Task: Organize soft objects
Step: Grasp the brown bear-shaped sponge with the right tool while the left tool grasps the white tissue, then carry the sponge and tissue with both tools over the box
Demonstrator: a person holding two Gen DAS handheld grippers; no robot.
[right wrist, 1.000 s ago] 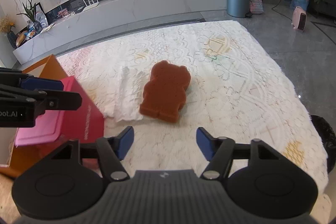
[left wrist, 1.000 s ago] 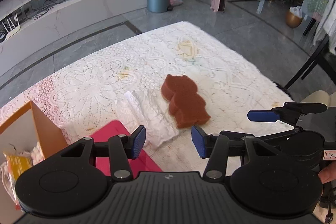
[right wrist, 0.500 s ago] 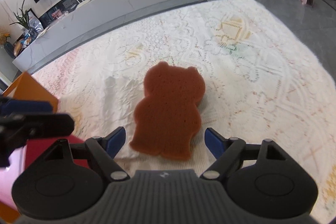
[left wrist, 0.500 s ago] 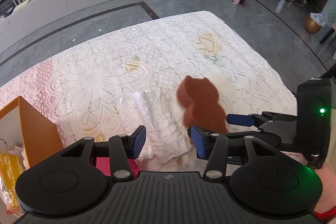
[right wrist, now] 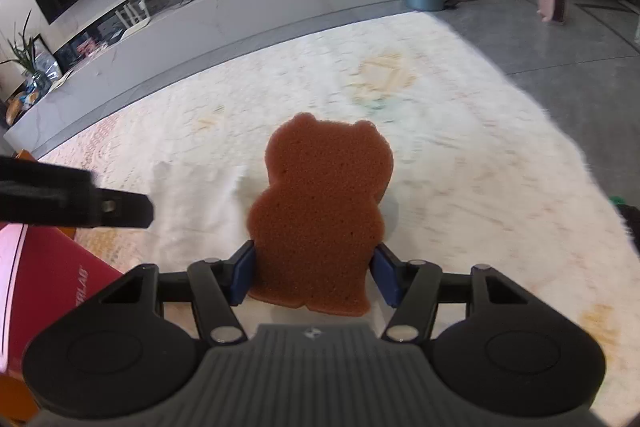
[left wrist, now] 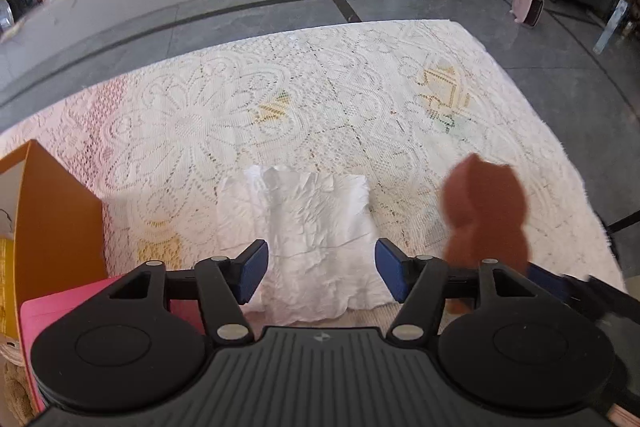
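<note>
A brown bear-shaped sponge [right wrist: 320,215] sits between the blue pads of my right gripper [right wrist: 312,277], which is shut on its lower part and holds it above the lace tablecloth. The sponge also shows, blurred, in the left wrist view [left wrist: 484,207]. My left gripper [left wrist: 320,273] is open and empty, its jaws standing over a crumpled white cloth [left wrist: 304,227] that lies flat on the table. The white cloth shows faintly in the right wrist view [right wrist: 192,203].
An orange box [left wrist: 52,211] stands at the left, with a pink box [left wrist: 100,303] by it near my left gripper. The pink-red box also shows in the right wrist view [right wrist: 48,279]. The table edge [left wrist: 592,219] drops off at the right.
My right gripper closed on the bear sponge and lifted it off the white cloth to the right. My left gripper swung over the uncovered cloth and opened wider.
</note>
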